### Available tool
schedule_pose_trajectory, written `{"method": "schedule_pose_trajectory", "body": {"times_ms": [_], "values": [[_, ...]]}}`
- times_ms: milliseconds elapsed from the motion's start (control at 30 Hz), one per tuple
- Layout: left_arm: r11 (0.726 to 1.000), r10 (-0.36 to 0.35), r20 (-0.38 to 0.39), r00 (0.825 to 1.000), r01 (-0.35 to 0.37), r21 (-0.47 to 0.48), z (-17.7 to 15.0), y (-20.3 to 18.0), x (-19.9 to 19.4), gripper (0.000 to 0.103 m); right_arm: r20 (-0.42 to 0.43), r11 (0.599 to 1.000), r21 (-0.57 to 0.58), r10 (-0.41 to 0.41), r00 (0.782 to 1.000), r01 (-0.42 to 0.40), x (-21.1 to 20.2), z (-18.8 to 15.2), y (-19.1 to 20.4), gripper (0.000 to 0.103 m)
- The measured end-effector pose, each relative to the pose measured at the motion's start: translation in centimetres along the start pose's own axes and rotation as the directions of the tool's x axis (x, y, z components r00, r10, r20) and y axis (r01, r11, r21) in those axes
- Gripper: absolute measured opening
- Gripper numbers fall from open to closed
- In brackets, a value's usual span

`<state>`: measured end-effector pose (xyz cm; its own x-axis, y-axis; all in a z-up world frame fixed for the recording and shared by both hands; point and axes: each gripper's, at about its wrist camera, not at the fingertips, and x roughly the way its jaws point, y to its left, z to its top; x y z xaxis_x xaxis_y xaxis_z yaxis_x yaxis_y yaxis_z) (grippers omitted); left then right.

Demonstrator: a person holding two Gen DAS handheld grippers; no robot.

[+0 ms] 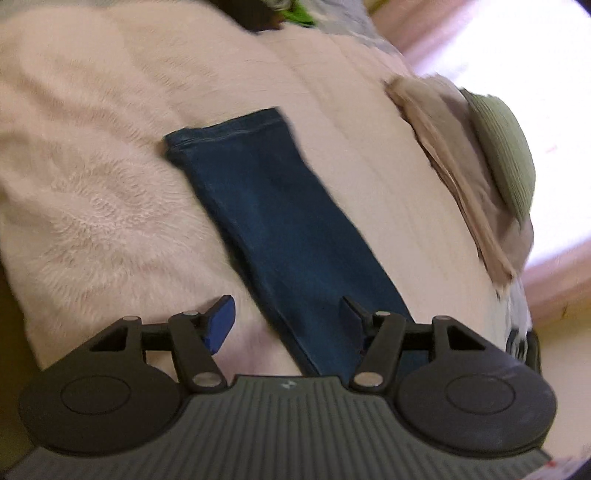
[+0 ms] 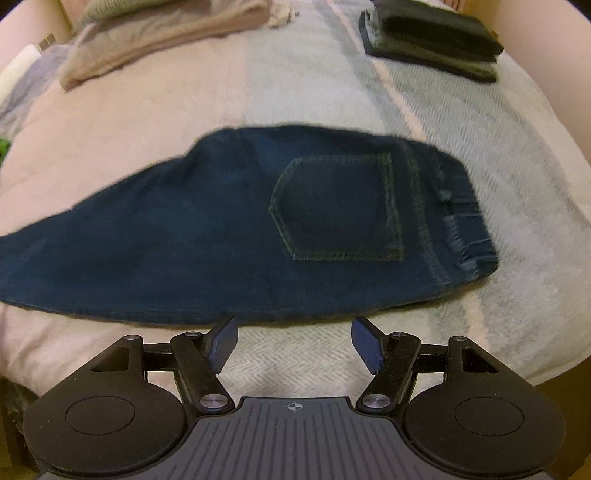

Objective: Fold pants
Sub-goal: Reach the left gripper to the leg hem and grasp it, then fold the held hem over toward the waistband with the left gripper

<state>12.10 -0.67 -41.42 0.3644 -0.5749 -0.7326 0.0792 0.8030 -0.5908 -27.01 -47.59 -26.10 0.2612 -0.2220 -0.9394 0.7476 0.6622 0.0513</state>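
Jeans (image 2: 236, 236) flat on bed (image 2: 303, 96), already halved leg on leg; long axis crosswise to right tongs (image 2: 293, 341), waistband (image 2: 458, 221) and back pocket (image 2: 340, 206) to their right, legs trailing left; near edge just ahead of the tips. Left tongs (image 1: 286, 319) over the leg end, hem (image 1: 229, 129) well ahead, fabric running under them. Both tongs apart, holding nothing. Likely next: hem carried toward waistband. No containers; folded dark stack (image 2: 432, 37) and beige garment (image 2: 162, 33) farther back.

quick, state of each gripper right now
Left gripper: open, holding nothing, over the jeans leg.
Right gripper: open, holding nothing, just short of the jeans.
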Motion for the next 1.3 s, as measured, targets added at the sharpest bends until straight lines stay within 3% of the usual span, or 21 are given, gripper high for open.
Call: {"method": "schedule_pose_trajectory", "body": {"times_ms": [200,400,433,467,500,600,700,767,833,933,1000,1067,1167,1233,1300], "values": [[0.988,-0.124,0.028,0.992,0.126,-0.092,2.1,3.9,2.8,0.049,-0.013,0.998,0.021,-0.058,0.998,0.058,3.4,-1.0,1.9,0.065],[0.985,-0.161,0.008,0.987,0.162,-0.053,3.5,4.0,5.0,0.035,0.004,0.993,0.074,-0.092,0.996,0.092,4.7,-1.1,3.3,0.065],[0.988,-0.148,0.006,0.989,0.148,-0.029,3.6,3.9,5.1,0.031,0.006,0.992,0.079,-0.098,0.995,0.097,4.9,-1.0,3.4,0.065],[0.993,-0.121,0.006,0.993,0.121,-0.006,3.5,3.7,5.0,0.015,0.008,0.991,0.083,-0.102,0.995,0.101,5.1,-0.9,3.5,0.065],[0.995,-0.104,0.008,0.995,0.104,0.009,3.5,3.7,4.9,0.011,0.011,0.991,0.088,-0.105,0.994,0.104,5.2,-0.9,3.6,0.065],[0.994,-0.077,0.025,0.997,0.075,0.077,3.5,2.3,4.0,0.005,0.033,0.988,0.102,-0.117,0.993,0.113,5.1,-0.4,3.6,0.065],[0.956,-0.005,0.08,0.997,-0.019,0.292,3.2,-1.9,2.7,0.004,0.068,0.983,0.109,-0.156,0.985,0.148,4.5,0.1,2.3,0.065],[0.878,0.004,0.149,0.989,-0.074,0.473,2.2,-5.9,1.1,0.004,0.077,0.975,0.118,-0.195,0.978,0.186,4.5,0.5,1.1,0.065],[0.805,-0.023,0.199,0.98,-0.1,0.585,0.9,-9.5,-0.7,0.004,0.089,0.968,0.134,-0.226,0.97,0.213,4.4,0.8,-0.5,0.065],[0.672,-0.124,0.246,0.961,-0.102,0.734,-2.5,-15.2,-3.6,0.004,0.109,0.961,0.163,-0.244,0.964,0.225,4.0,1.0,-2.9,0.065],[0.573,-0.204,0.233,0.951,-0.077,0.816,-5.8,-18.8,-4.9,0.004,0.117,0.956,0.185,-0.252,0.961,0.228,3.7,0.9,-4.5,0.065],[0.476,-0.274,0.167,0.947,-0.017,0.879,-9.8,-21.8,-5.3,0.004,0.122,0.953,0.206,-0.25,0.96,0.222,3.4,0.8,-6.0,0.065],[0.378,-0.291,-0.019,0.957,0.133,0.916,-16.9,-24.5,-3.5,0.011,0.121,0.95,0.226,-0.246,0.962,0.215,3.0,0.6,-8.1,0.065],[0.303,-0.249,-0.151,0.957,0.225,0.926,-21.3,-25.0,-0.6,0.032,0.118,0.948,0.234,-0.247,0.962,0.215,2.8,0.5,-9.4,0.065],[0.235,-0.105,-0.259,0.96,0.278,0.932,-26.2,-24.4,3.3,0.036,0.114,0.946,0.244,-0.247,0.962,0.214,2.9,0.3,-10.7,0.065]]}}
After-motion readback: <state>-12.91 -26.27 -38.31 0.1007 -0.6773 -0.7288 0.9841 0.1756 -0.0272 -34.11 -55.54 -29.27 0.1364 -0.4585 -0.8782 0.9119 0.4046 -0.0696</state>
